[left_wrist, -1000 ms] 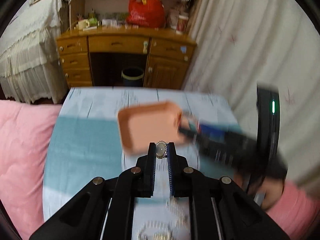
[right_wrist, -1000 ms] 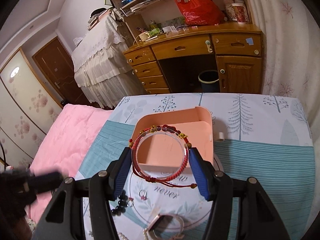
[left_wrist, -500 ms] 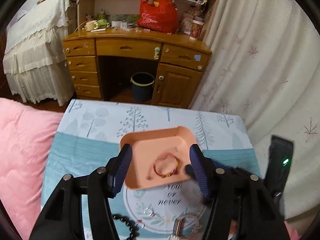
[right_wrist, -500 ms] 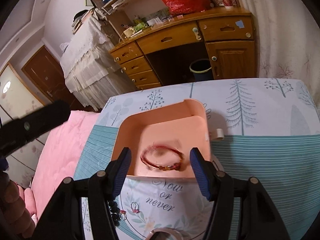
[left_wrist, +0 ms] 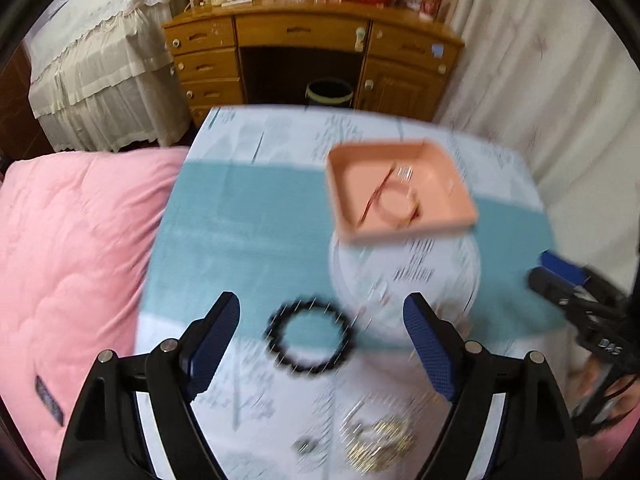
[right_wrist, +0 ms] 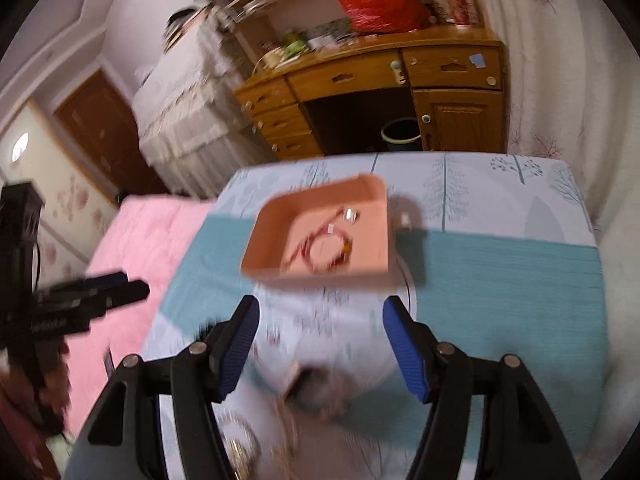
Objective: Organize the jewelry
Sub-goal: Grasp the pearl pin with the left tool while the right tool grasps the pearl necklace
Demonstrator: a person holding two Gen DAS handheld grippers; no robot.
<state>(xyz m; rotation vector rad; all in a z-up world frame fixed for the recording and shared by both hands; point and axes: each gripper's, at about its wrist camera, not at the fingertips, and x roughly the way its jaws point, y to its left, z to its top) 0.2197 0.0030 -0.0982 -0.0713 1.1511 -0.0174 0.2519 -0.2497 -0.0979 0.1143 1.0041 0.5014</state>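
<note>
Jaws wide and empty on both the left gripper (left_wrist: 322, 328) and right gripper (right_wrist: 320, 346); the black bead bracelet (left_wrist: 310, 336) lies between the left fingers, near the table's front edge; descend squarely, pinch one side, then carry it to the pink tray (left_wrist: 400, 188) farther back, where a red bracelet (right_wrist: 322, 246) lies.

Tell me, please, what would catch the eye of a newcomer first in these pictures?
Probably the shallow peach-pink square tray in the middle of the table, with a red cord bracelet and a small silver ring lying in it. Next comes the black beaded bracelet on the tablecloth, between the open fingers of the left gripper. The right gripper is open too, holding nothing.
</note>
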